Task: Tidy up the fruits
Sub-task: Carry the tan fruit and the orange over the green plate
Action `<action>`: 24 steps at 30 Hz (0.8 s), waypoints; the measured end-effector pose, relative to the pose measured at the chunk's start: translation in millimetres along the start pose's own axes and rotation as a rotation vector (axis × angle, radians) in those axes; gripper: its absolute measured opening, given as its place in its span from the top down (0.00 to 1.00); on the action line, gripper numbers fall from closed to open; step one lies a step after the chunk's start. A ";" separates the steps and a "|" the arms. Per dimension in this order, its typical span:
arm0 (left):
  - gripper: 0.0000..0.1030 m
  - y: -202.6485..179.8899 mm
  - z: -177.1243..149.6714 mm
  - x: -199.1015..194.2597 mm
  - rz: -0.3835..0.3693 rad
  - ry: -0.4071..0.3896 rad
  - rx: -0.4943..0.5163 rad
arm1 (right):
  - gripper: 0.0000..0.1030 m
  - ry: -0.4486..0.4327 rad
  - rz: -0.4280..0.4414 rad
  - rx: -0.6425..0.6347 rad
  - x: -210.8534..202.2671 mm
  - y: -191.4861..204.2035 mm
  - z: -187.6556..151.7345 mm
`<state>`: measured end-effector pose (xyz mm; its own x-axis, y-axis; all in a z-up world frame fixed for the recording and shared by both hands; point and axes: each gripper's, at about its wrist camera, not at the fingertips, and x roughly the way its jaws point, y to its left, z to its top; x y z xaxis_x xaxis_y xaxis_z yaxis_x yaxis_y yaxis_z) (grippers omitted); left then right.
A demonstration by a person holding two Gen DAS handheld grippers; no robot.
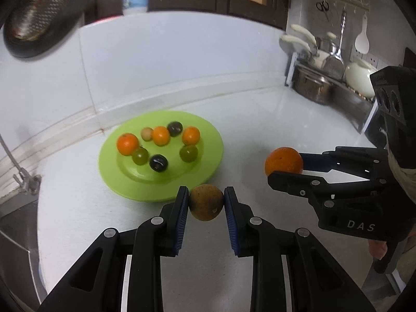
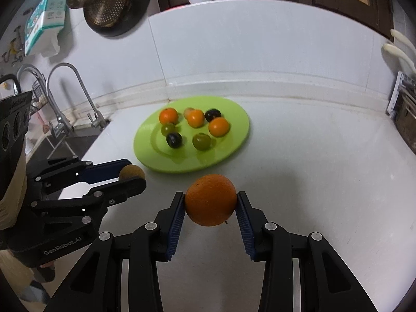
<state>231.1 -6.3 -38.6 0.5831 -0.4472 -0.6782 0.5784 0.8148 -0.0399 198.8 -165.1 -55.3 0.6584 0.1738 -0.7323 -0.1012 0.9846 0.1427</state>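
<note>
A small brown round fruit is clamped in the left tongs and a smooth orange in the right tongs, both held above the white surface, apparently bound for the lime-green plastic plate of fruits beyond.

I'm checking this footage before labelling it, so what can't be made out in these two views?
- Fruits on the green plate: motion-blurred in both views, so kinds are unsure.
- Brown fruit: its sides are covered by the left gripper pads.
- Orange: underside hidden; right gripper clamps it.
</note>
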 end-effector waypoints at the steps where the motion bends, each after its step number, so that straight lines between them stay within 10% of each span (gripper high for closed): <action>1: 0.73 0.5 1.0 -3.8 0.004 -0.009 -0.002 | 0.60 -0.007 0.001 -0.001 -1.8 1.3 1.3; 24: 0.73 28.5 25.5 -43.5 0.107 -0.137 -0.029 | 0.60 -0.133 0.043 -0.068 -16.4 30.4 49.8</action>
<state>236.8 27.0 8.5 0.7138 -0.4015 -0.5738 0.4930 0.8700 0.0045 222.1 -138.9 -5.7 0.7446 0.2163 -0.6315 -0.1788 0.9761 0.1236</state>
